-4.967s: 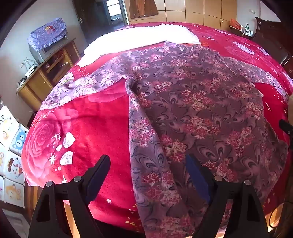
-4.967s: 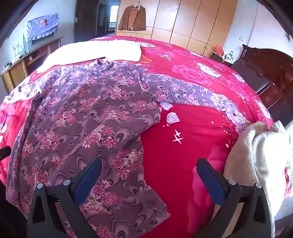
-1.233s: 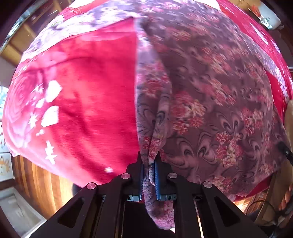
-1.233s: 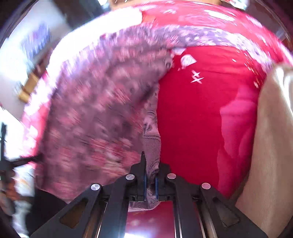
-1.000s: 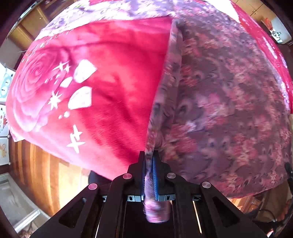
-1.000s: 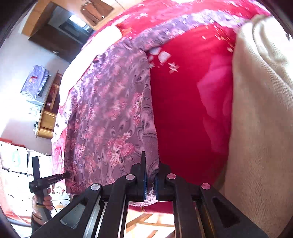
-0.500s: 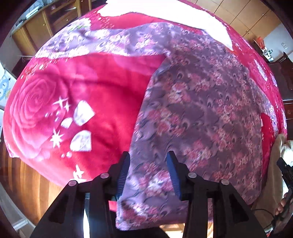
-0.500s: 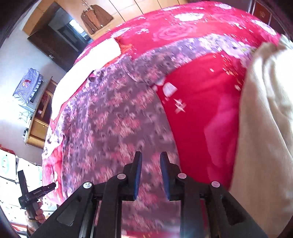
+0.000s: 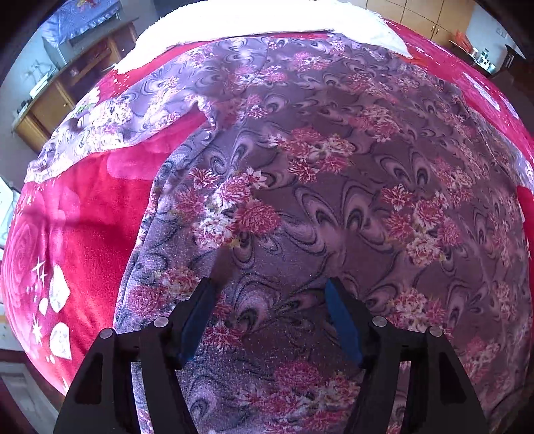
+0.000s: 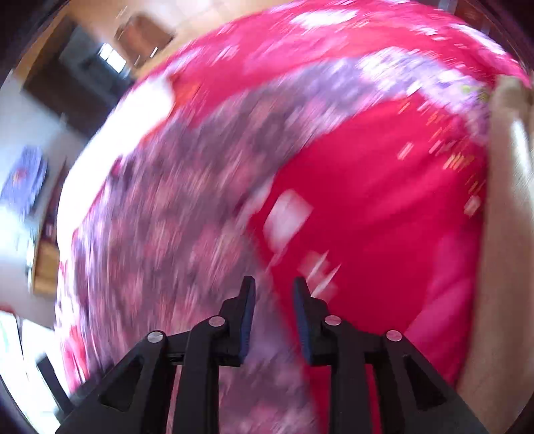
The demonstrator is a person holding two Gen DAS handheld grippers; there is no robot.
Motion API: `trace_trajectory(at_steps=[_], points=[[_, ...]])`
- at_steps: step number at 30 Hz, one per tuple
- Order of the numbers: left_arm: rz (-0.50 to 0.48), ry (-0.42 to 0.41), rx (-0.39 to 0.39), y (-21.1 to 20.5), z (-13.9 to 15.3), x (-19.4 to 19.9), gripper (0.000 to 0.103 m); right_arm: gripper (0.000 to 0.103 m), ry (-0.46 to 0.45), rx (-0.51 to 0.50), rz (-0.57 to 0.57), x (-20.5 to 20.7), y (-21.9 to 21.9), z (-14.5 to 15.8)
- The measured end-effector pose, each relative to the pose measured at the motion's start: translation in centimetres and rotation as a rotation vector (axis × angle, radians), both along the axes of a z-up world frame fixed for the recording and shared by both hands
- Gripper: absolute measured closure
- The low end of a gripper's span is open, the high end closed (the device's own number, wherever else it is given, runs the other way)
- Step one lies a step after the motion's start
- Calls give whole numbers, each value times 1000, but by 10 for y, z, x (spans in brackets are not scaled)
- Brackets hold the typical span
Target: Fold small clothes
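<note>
A purple floral garment (image 9: 333, 187) lies spread flat on the red bed blanket (image 9: 83, 213), with one sleeve stretched to the left. My left gripper (image 9: 270, 290) is open and empty, just above the garment's near hem. In the right wrist view, which is motion-blurred, the garment (image 10: 173, 207) fills the left half. My right gripper (image 10: 273, 287) is open with a narrow gap and empty, above the garment's right edge where it meets the blanket (image 10: 383, 207).
A white blanket (image 9: 267, 20) lies at the far end of the bed. A cream towel (image 10: 507, 233) lies at the bed's right edge. A wooden cabinet (image 9: 56, 100) stands left of the bed, wardrobes at the back.
Both grippers let go of the garment's hem corners and opened. The garment now lies flat. The left gripper opened wider and moved in over the hem; the right is swinging fast.
</note>
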State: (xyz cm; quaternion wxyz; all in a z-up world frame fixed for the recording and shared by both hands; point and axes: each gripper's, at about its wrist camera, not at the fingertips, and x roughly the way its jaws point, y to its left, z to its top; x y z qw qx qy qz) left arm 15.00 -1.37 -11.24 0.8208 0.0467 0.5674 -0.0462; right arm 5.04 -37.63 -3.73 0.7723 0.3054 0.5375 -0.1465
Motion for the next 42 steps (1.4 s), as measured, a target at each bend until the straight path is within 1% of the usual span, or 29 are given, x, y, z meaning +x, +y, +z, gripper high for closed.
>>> trace_trajectory(at_steps=[1,4,6,7,9,11,14,16,17,18,19,20,22,24,25,26,27,28,29,30,31,32,33,34,35,36,37,38,42], points=[[2,-9,-8,0,-3,-1,33,59,-10,-21,-63,4,-27,5],[6,-27,-37,3,-7,-6,28,46,-36,-60,-290,11,-120,13],[-10,-50,-32,4,-7,-10,23,45,-37,-41,-418,13,-172,8],[-21,-62,-22,9,0,-14,23,45,-36,-28,-470,12,-191,3],[-40,-78,0,7,-1,-18,21,44,-44,22,-537,19,-219,-13],[-47,-74,6,5,-2,-18,19,44,-56,64,-585,28,-238,-29],[-47,-34,-1,4,-2,-9,18,44,-124,99,-608,43,-247,-49],[-46,-5,-12,3,2,0,20,45,-133,112,-599,57,-248,-58],[-45,0,-19,2,5,5,26,48,-125,94,-591,63,-246,-61],[-44,0,-30,0,9,12,34,72,-132,70,-579,65,-247,-59],[-41,0,-41,-1,13,22,36,95,-140,44,-555,70,-245,-55],[-34,-4,-52,-3,18,31,37,96,-148,34,-530,75,-246,-49],[-11,-41,-77,-4,28,53,37,96,-183,-33,-528,71,-253,-30],[17,-100,-70,-7,38,76,37,96,-227,-103,-556,64,-268,-10],[33,-122,-68,-8,40,85,36,96,-232,-112,-573,59,-276,-8],[55,-131,-71,-8,40,95,35,96,-223,-106,-590,55,-283,-9],[79,-124,-87,-7,38,105,35,96,-184,-89,-595,54,-289,-18],[106,-104,-96,-5,32,111,35,94,-101,-66,-580,64,-296,-34],[142,-63,-102,-3,23,118,35,89,-35,-45,-571,69,-298,-48],[170,-10,-131,1,12,123,35,89,-18,-12,-582,64,-298,-57],[198,46,-164,4,0,127,35,84,-49,3,-608,58,-298,-59],[217,43,-173,7,-6,126,34,78,-100,24,-646,50,-298,-60],[207,-3,-164,6,-4,122,32,66,-138,59,-681,42,-298,-65],[186,-7,-145,3,-6,120,31,66,-154,90,-692,39,-299,-68],[165,-9,-123,0,-7,118,30,68,-155,95,-693,38,-299,-70],[146,-23,-102,-3,-8,116,29,72,-151,73,-676,40,-298,-67],[132,-27,-89,-5,-9,114,28,89,-143,49,-656,41,-297,-63],[124,-31,-81,-6,-11,113,27,93,-142,22,-633,44,-295,-58],[134,-32,-92,-5,-11,112,25,93,-212,-63,-553,51,-272,-23]])
